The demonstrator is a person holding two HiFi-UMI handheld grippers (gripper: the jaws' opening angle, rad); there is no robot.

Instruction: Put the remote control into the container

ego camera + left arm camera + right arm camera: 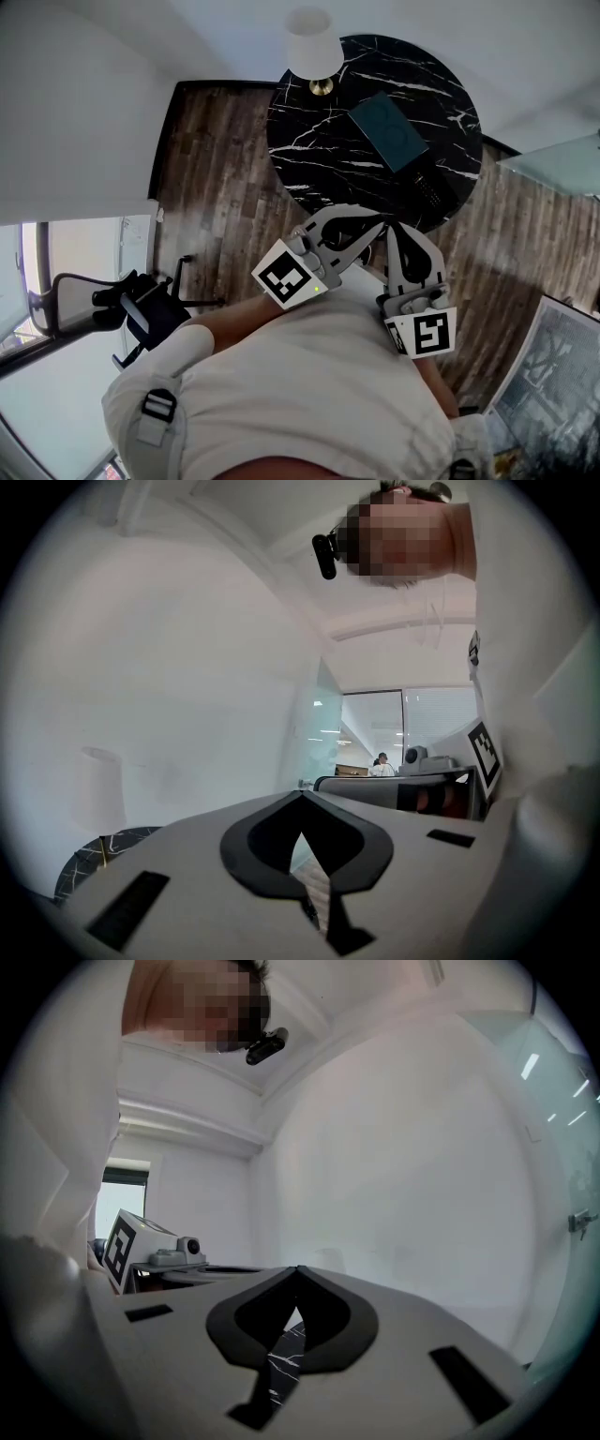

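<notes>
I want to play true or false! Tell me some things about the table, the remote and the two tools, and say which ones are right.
1. The remote control lies on the table, next to the container. True.
2. The right tool is holding the remote control. False: it is shut with nothing in it, held close to the person's body.
3. A lamp with a white shade stands on the table. True.
4. The left tool is wide open. False: its jaws are together and it holds nothing.
5. The table is square. False: it is round, black with white veins.
</notes>
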